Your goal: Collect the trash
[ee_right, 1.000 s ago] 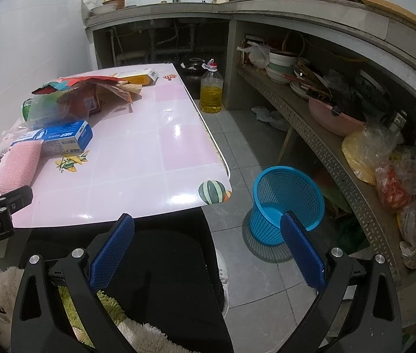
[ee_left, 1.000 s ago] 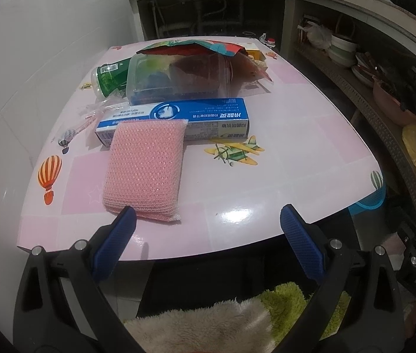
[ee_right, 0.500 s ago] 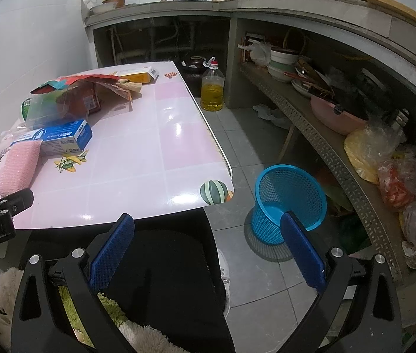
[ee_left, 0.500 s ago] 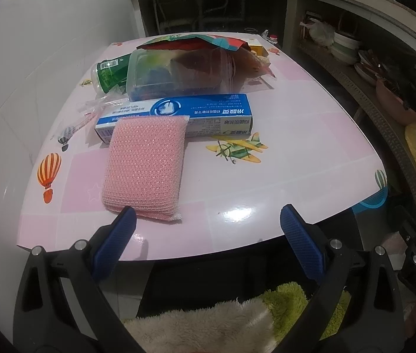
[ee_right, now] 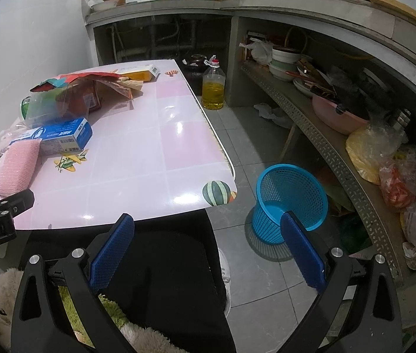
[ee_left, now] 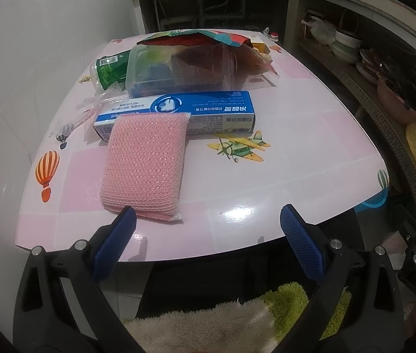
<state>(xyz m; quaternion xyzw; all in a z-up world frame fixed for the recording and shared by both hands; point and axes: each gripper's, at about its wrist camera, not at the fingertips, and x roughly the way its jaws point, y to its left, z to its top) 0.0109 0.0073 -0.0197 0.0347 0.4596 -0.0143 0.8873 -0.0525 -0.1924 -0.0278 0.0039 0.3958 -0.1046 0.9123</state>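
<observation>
Jaws on the left gripper (ee_left: 208,223) are spread wide and empty, with the pink sponge (ee_left: 146,163) just ahead of the left pad, probably lined up for first grab. Right gripper (ee_right: 208,232) also gapes empty; blue basket (ee_right: 291,197) sits just past its right pad, handy for dumping.

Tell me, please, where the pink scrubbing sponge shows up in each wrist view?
Left wrist: pink scrubbing sponge left of centre, near the table's front edge.
Right wrist: sponge at far left.
Shared landmark: blue toothpaste box, which the sponge overlaps.
</observation>
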